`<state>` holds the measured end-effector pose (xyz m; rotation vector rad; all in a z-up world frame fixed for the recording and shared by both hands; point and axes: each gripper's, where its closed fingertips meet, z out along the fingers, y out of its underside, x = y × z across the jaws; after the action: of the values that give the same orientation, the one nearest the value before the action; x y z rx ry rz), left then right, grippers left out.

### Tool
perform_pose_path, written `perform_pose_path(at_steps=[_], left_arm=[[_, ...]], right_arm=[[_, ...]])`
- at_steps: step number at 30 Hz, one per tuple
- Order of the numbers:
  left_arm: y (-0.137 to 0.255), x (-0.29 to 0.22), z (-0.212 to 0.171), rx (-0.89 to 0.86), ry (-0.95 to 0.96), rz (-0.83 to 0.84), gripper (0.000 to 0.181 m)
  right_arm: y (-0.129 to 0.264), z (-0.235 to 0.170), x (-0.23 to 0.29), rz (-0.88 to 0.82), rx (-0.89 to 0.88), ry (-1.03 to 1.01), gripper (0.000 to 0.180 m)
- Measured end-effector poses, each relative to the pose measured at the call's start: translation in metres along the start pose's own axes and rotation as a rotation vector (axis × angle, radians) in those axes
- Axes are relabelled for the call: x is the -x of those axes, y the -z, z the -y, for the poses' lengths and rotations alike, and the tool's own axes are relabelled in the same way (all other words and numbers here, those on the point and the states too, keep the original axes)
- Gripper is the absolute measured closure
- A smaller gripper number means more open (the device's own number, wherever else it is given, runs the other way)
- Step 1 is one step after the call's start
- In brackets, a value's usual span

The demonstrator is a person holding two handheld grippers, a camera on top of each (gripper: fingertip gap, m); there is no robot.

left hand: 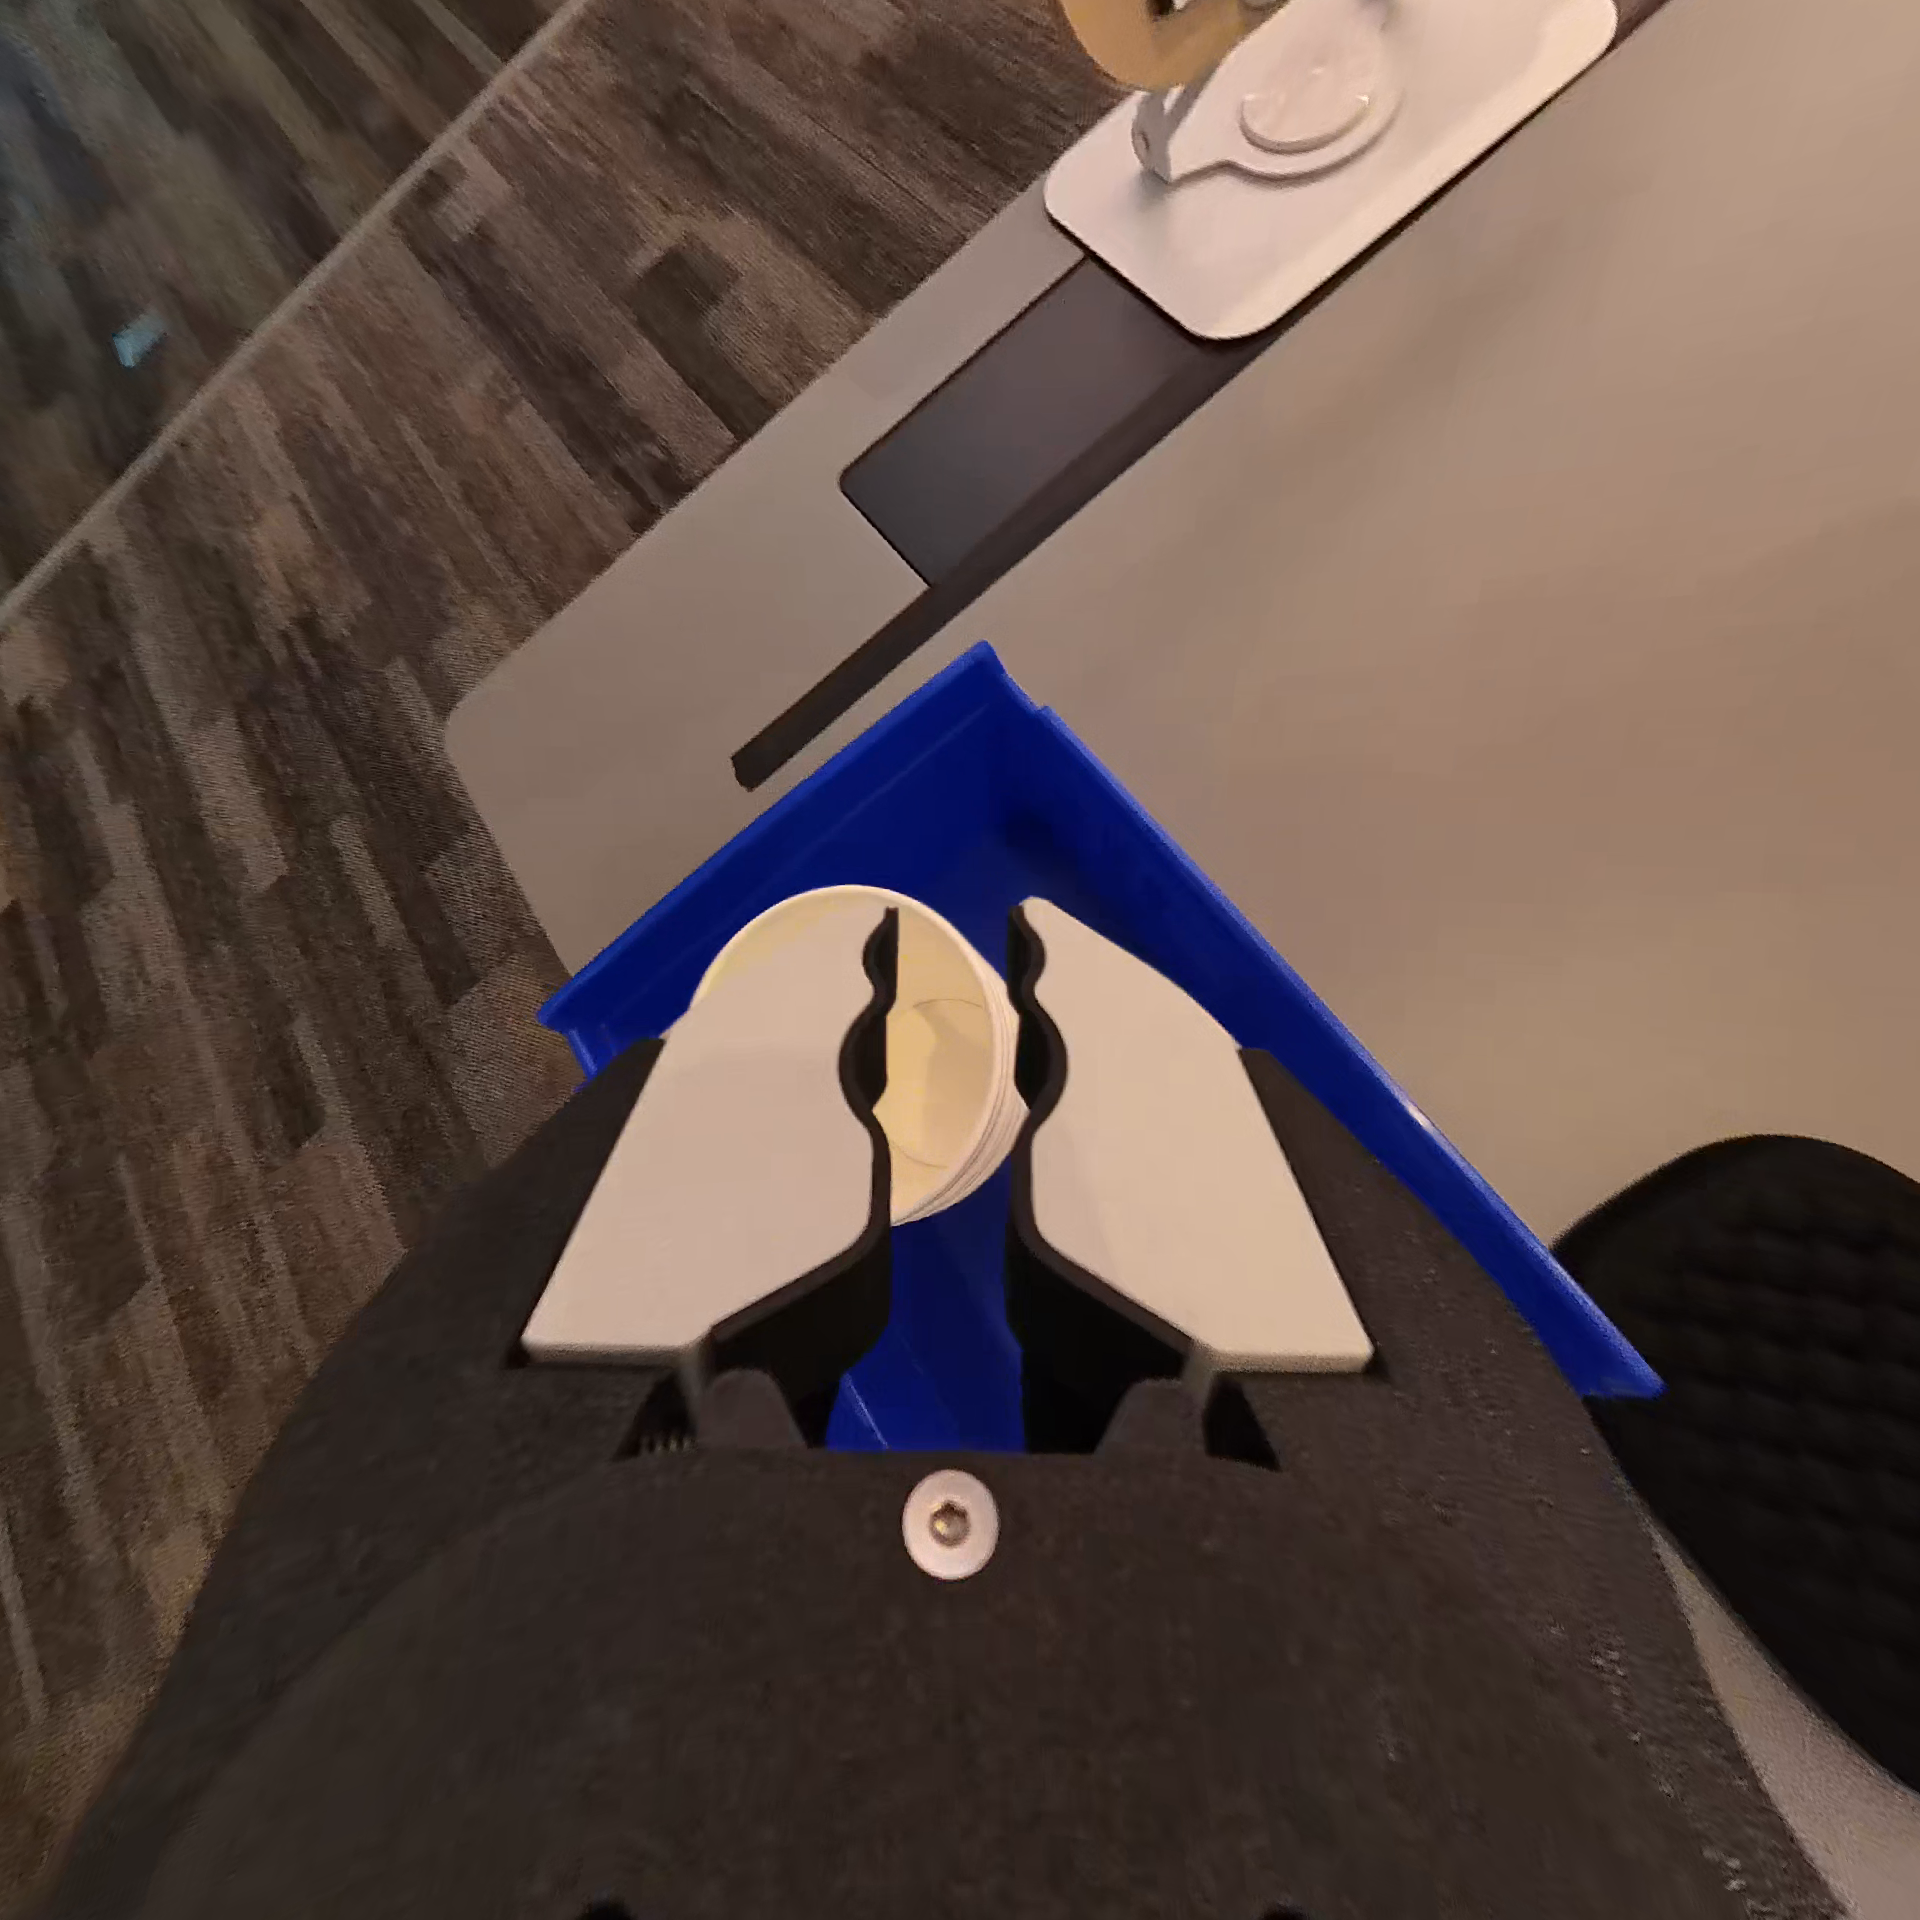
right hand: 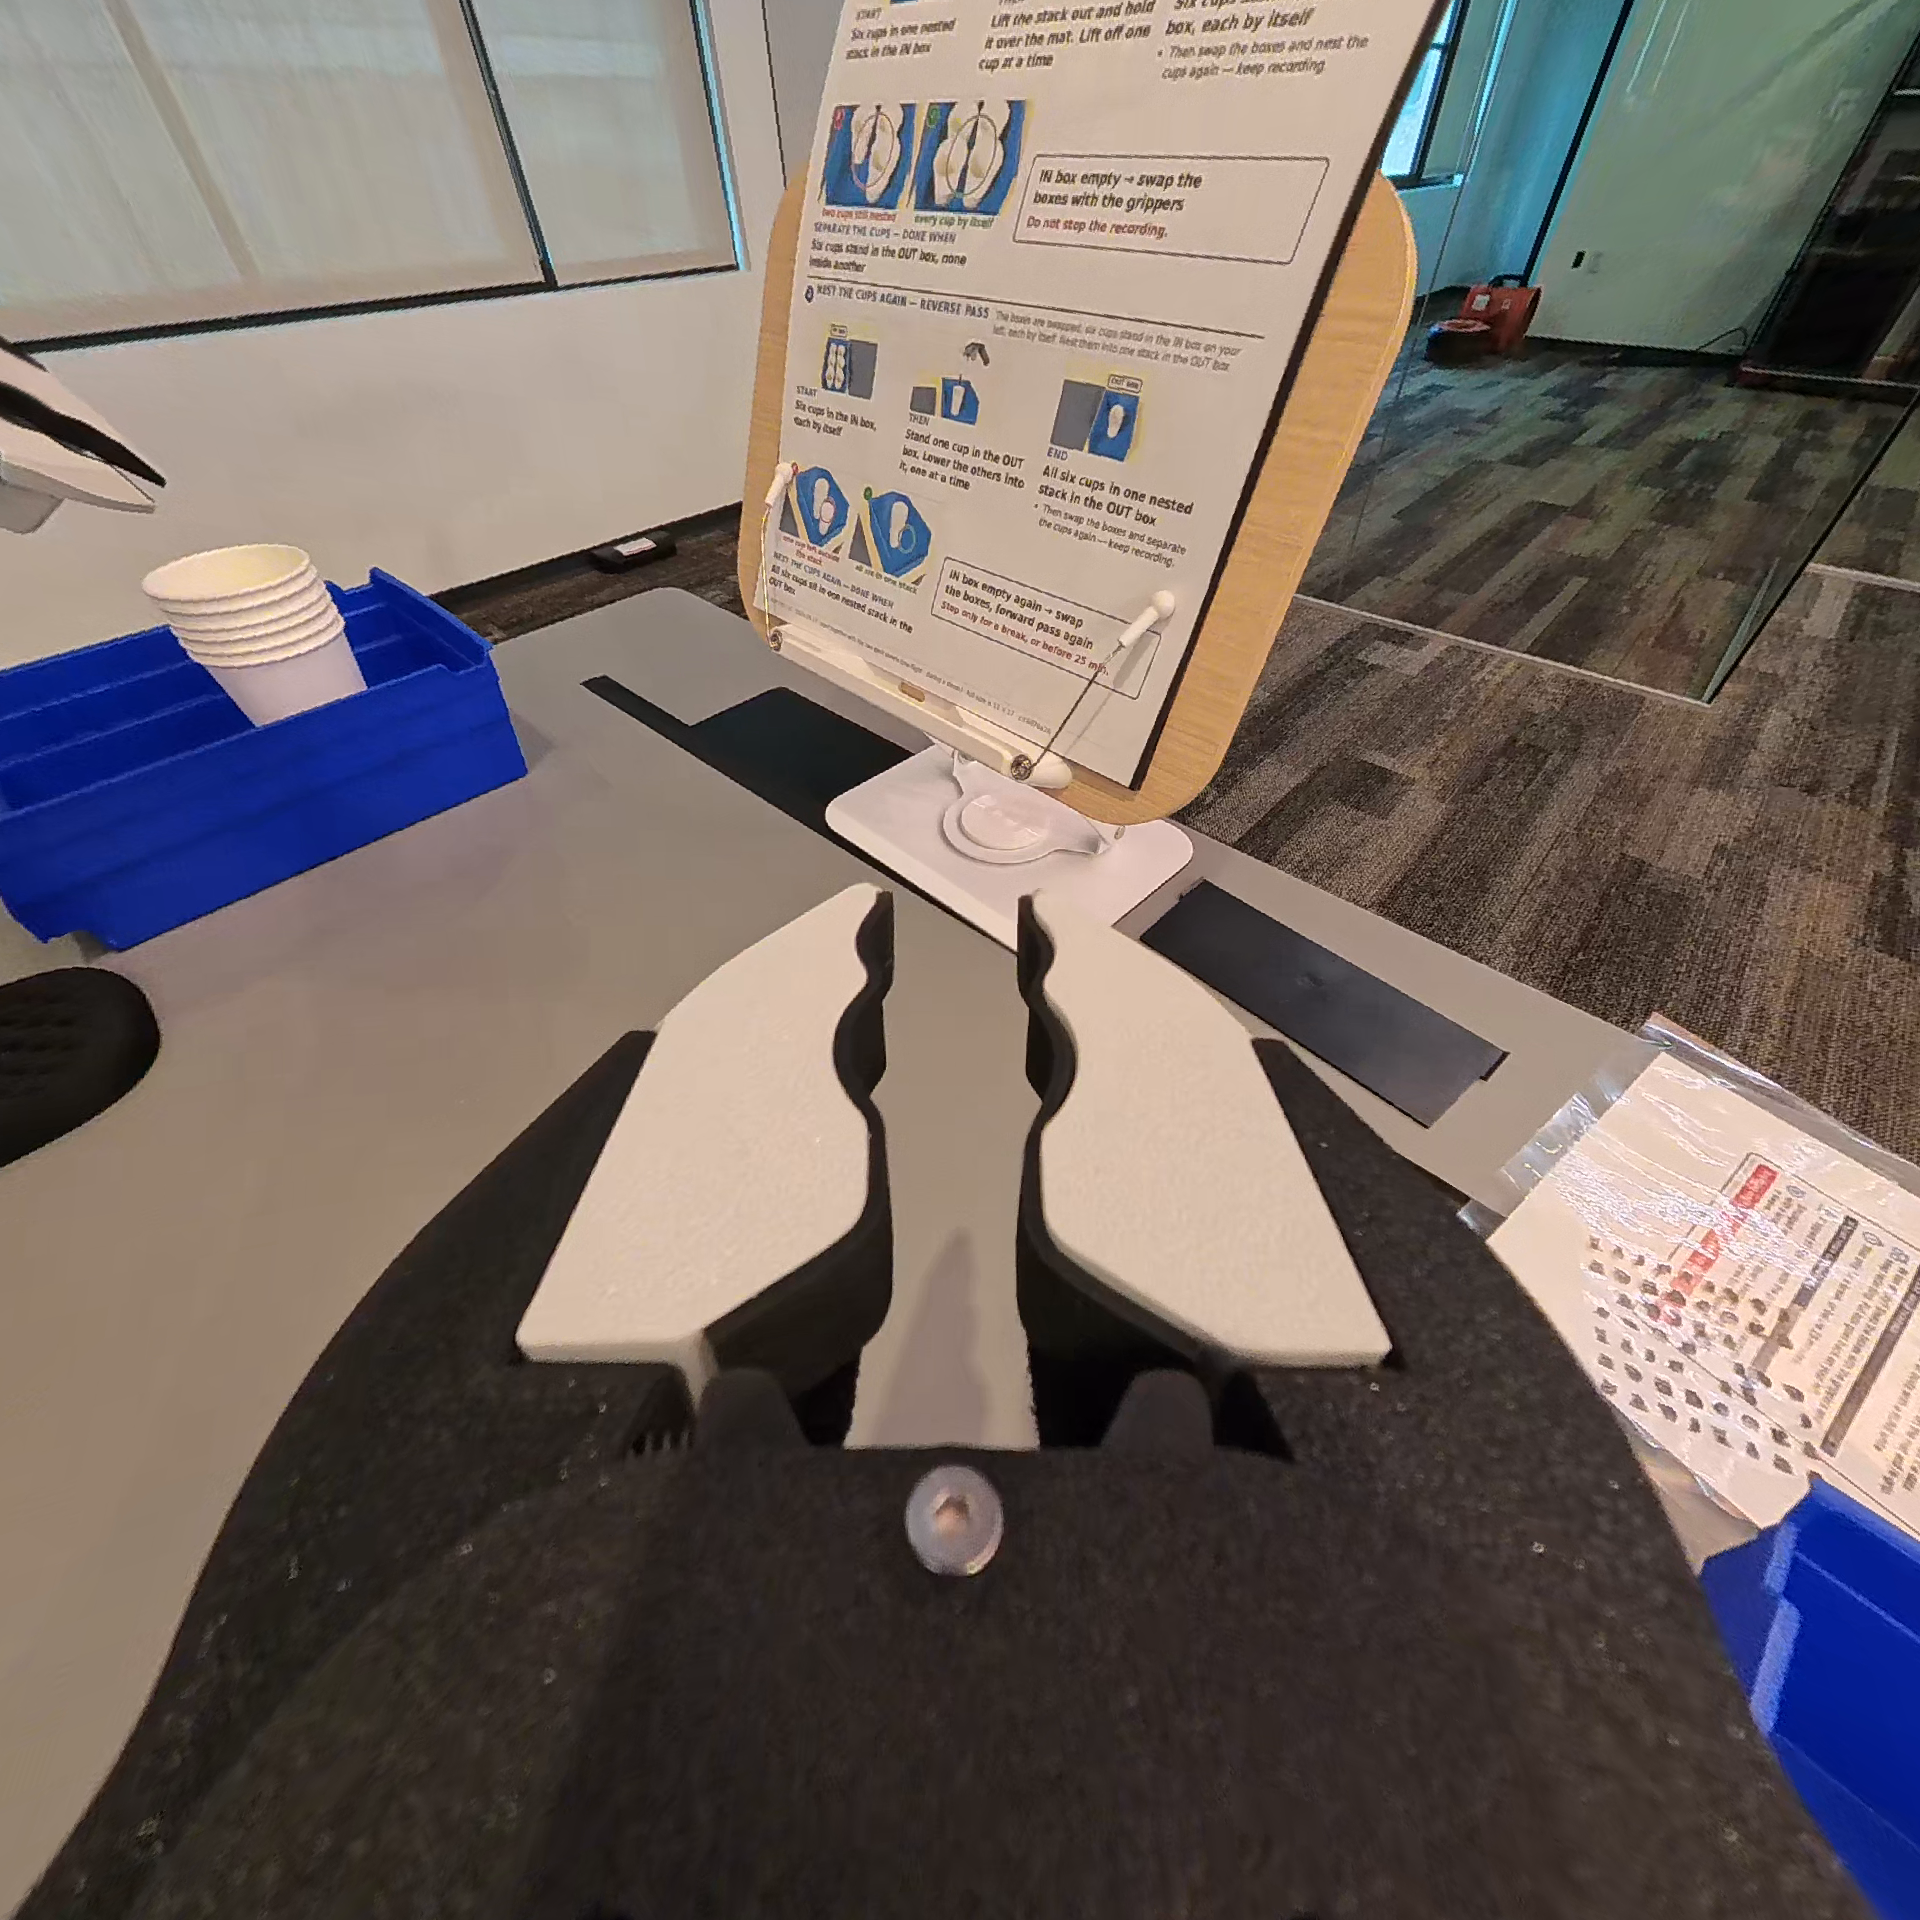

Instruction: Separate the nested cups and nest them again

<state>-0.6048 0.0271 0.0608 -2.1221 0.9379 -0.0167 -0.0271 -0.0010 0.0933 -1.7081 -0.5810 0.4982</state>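
Left claw point(left hand: 951, 1023) apart, above nested cups point(left hand: 940, 1070) in blue bin point(left hand: 1195, 904), stack upright. Right claw point(right hand: 956, 997) apart, empty, well right.

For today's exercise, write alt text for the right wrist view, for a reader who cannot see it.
An open, empty right gripper hovers over a grey table, pointing at an instruction sheet on a stand. At far left, a stack of nested white paper cups stands in a blue bin.
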Motion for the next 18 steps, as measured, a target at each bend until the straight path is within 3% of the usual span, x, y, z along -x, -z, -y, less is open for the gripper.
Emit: perform_pose_path(at_steps=[18], left_arm=[[-0.017, -0.010, -0.039, 0.270, 0.013, -0.206, 0.153]], right_arm=[[-0.004, -0.010, 0.003, 0.011, 0.057, -0.001, 0.156]])
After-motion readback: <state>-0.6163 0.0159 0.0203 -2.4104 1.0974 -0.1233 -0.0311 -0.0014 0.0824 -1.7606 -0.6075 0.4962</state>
